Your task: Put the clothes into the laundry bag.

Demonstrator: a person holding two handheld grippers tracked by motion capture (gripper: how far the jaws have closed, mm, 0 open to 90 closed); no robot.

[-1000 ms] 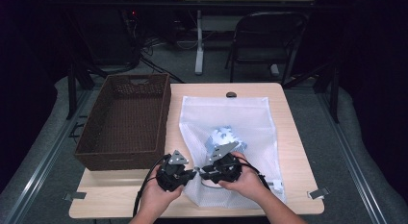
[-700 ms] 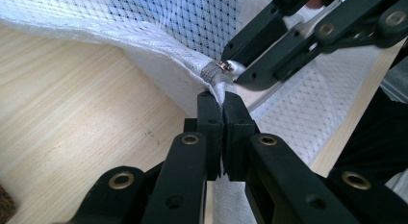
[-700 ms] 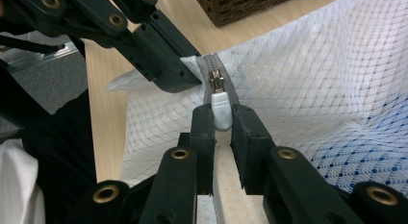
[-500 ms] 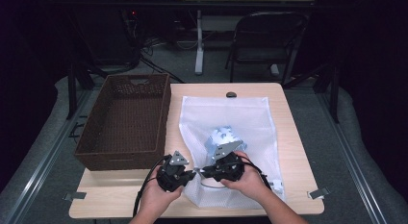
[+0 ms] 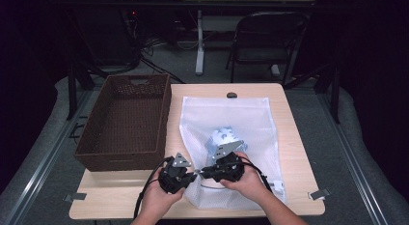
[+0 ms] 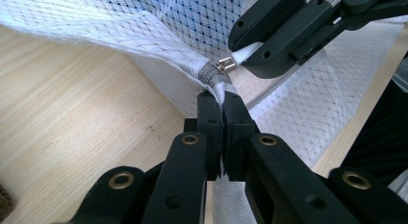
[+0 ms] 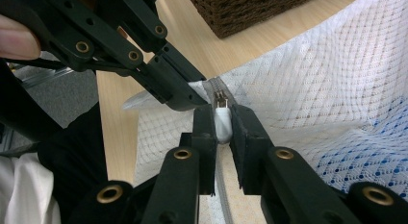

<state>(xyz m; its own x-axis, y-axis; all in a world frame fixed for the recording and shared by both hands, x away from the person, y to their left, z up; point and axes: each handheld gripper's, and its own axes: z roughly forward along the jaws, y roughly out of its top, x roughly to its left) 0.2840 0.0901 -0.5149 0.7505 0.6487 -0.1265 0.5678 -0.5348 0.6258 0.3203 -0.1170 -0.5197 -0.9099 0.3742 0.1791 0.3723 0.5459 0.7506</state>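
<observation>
A white mesh zip bag (image 5: pixel 241 123) lies flat on the wooden table (image 5: pixel 294 138), with a blue-and-white patterned item (image 5: pixel 222 138) inside it. At the bag's near left corner both grippers meet. My left gripper (image 6: pixel 216 96) is shut on the bag's corner fabric (image 6: pixel 214 87) by the zipper end. My right gripper (image 7: pixel 222 119) is shut on the white zipper pull (image 7: pixel 222 125), just beside the left gripper's jaws. In the high view the left gripper (image 5: pixel 193 175) and right gripper (image 5: pixel 205 172) sit tip to tip.
A dark brown woven basket (image 5: pixel 125 123) stands on the table's left half, close to the bag's left edge. A small black object (image 5: pixel 232 95) lies at the far table edge. A folding chair (image 5: pixel 265 36) and desk legs stand beyond the table.
</observation>
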